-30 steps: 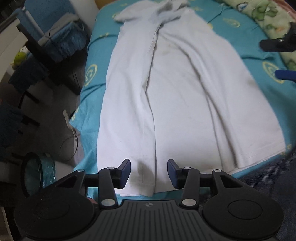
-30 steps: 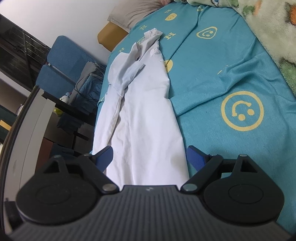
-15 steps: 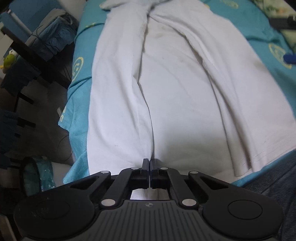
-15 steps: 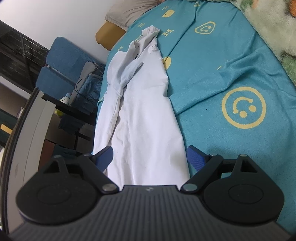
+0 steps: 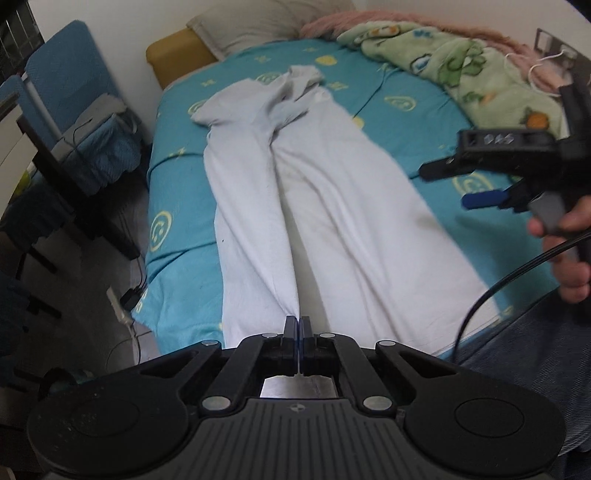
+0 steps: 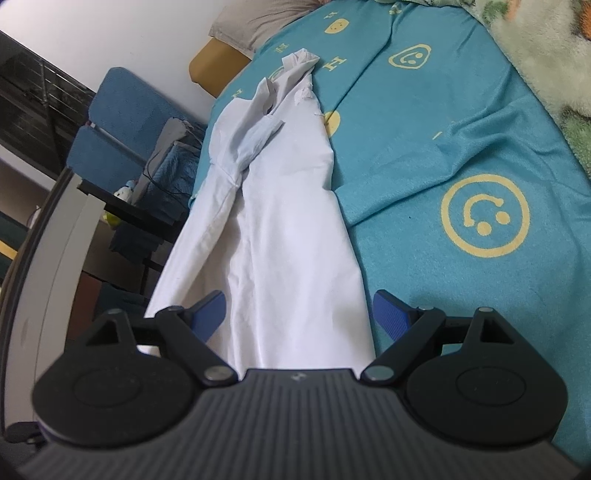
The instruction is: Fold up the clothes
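Observation:
A long white garment (image 5: 332, 206) lies stretched along a bed with a blue smiley-print sheet (image 5: 173, 206). My left gripper (image 5: 297, 328) is shut on the near hem of the white garment at a fold ridge and holds it lifted. My right gripper (image 6: 299, 314) is open and empty, hovering above the garment's near right part (image 6: 295, 258). The right gripper also shows in the left wrist view (image 5: 480, 184), held in a hand at the right, above the sheet.
A green patterned blanket (image 5: 461, 74) and a pillow (image 5: 258, 26) lie at the bed's far end. Blue chairs with clothes (image 5: 92, 122) and a dark desk (image 6: 122, 214) stand left of the bed. Cables lie on the floor (image 5: 125, 306).
My left gripper closed on the garment's near hem, then lifted and pulled back, so the view now takes in the whole bed. The right gripper stayed open and barely moved.

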`<state>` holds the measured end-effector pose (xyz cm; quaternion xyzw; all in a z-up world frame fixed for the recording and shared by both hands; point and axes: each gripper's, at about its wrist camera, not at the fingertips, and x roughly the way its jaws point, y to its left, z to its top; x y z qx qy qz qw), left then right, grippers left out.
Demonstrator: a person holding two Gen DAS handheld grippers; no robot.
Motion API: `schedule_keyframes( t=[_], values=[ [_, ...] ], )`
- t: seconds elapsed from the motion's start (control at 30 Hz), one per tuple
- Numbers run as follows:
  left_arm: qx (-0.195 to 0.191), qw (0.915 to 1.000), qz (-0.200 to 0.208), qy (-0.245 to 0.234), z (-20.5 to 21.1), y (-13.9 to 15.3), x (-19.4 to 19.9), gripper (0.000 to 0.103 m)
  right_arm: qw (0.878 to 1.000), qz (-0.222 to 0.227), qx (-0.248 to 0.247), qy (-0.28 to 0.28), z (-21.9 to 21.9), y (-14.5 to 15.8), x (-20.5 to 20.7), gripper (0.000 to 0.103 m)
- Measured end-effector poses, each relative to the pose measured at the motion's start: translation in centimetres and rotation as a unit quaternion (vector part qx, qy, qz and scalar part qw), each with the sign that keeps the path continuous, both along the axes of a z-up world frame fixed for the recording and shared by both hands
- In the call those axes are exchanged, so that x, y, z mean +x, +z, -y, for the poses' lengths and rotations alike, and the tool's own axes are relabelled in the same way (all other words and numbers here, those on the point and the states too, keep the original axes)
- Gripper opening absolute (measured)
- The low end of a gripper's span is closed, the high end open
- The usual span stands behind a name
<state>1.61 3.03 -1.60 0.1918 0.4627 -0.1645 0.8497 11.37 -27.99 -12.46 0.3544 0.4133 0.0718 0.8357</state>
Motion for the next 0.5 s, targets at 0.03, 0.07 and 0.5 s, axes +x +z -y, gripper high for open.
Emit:
schedule_keyframes(
  t=[0.03, 0.07, 0.5],
  values=[
    [-0.005, 1.0, 0.002, -0.003, 0.3, 0.3, -0.2, 0.0, 1.0, -0.001, 0.0, -0.002, 0.1, 0.0, 0.0, 0.088],
    [-0.007, 0.9999, 0.003, -0.006, 0.4, 0.2, 0.0, 0.0, 1.0, -0.002, 0.001, -0.003, 0.1, -0.1, 0.0, 0.088],
    [-0.057, 0.9974, -0.037, -0.022, 5.2, -5.1, -0.2, 0.001, 1.0, -0.006, 0.004, -0.011, 0.5, -0.3, -0.2, 0.088]
  ],
)
